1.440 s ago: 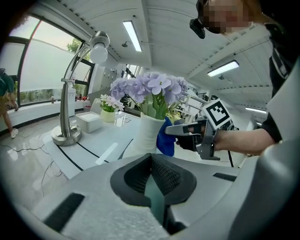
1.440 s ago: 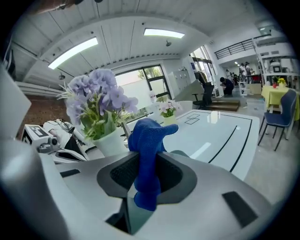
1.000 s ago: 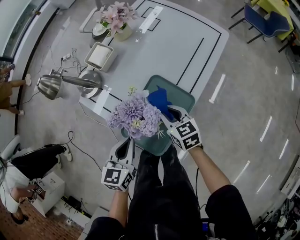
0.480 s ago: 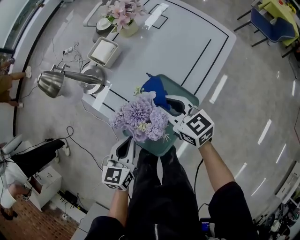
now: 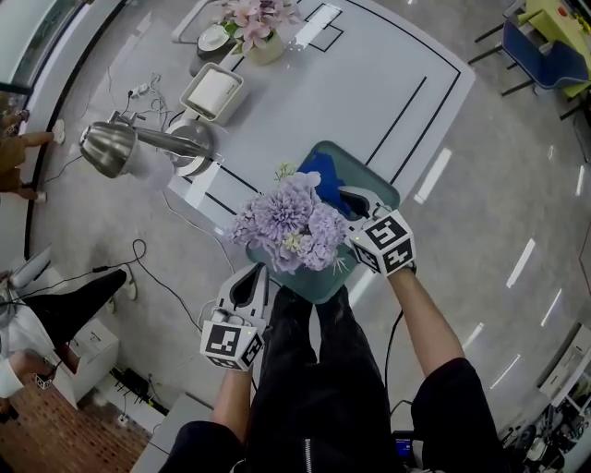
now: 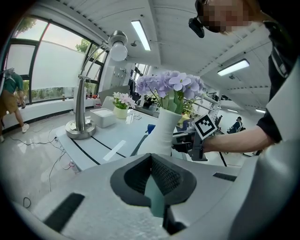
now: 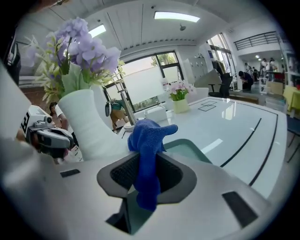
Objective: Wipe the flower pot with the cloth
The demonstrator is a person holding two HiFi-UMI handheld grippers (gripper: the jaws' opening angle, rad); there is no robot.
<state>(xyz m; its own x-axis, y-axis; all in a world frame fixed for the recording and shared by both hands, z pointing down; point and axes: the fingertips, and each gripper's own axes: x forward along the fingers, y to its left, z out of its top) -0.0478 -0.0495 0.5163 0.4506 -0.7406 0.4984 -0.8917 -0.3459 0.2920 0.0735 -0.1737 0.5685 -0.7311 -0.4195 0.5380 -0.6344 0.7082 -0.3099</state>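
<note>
A white flower pot (image 7: 89, 126) holding purple flowers (image 5: 291, 226) stands on a teal tray (image 5: 374, 185) at the table's near edge. From the head view the blooms hide most of the pot. My right gripper (image 7: 147, 157) is shut on a blue cloth (image 7: 146, 140), which sits just right of the pot's side. In the head view the blue cloth (image 5: 323, 175) shows beyond the flowers, ahead of the right gripper (image 5: 354, 200). My left gripper (image 6: 150, 159) is shut on nothing and sits a little short of the white pot (image 6: 164, 131), low on its near left.
A steel desk lamp (image 5: 120, 148), a white box (image 5: 212, 92) and a small pot of pink flowers (image 5: 259, 28) stand at the table's far left. Cables trail on the floor (image 5: 138, 259) left of the table. A person (image 5: 55, 314) is at the left.
The right gripper has carried the blue cloth away from me along the pot's right side, toward its far side. The left gripper has stayed where it was.
</note>
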